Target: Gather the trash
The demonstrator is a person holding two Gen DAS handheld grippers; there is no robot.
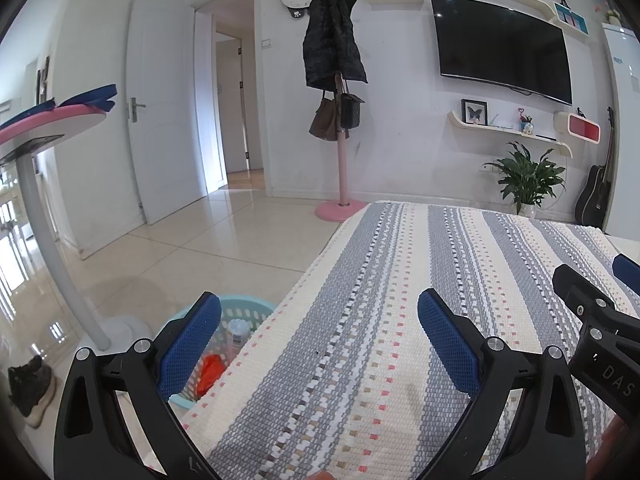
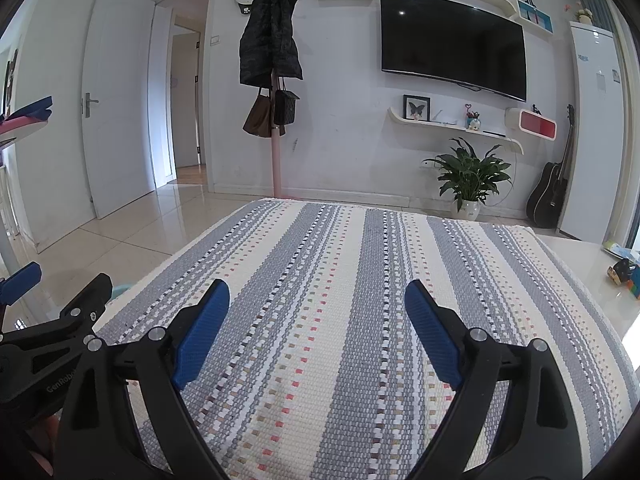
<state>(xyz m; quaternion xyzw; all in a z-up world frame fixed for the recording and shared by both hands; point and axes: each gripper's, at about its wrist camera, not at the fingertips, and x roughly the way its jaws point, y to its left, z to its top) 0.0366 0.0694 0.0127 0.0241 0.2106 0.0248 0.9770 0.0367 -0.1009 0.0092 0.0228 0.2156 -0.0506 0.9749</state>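
Observation:
A light blue plastic basket (image 1: 244, 314) stands on the floor at the table's left edge. It holds a white bottle (image 1: 236, 336) and a red-orange wrapper (image 1: 210, 372). My left gripper (image 1: 320, 320) is open and empty above the striped tablecloth (image 1: 400, 300), its left finger over the basket. My right gripper (image 2: 318, 308) is open and empty over the same striped tablecloth (image 2: 340, 280). It also shows at the right edge of the left wrist view (image 1: 592, 300). A sliver of the basket (image 2: 120, 290) shows in the right wrist view behind the left gripper's arm.
A white stand pole (image 1: 48, 240) rises left of the basket, with a dark shoe (image 1: 30, 388) beside it. A pink coat rack (image 1: 340, 120) stands on the floor beyond the table. A potted plant (image 2: 470, 178), a guitar (image 2: 550, 192) and small toys (image 2: 624, 272) are to the right.

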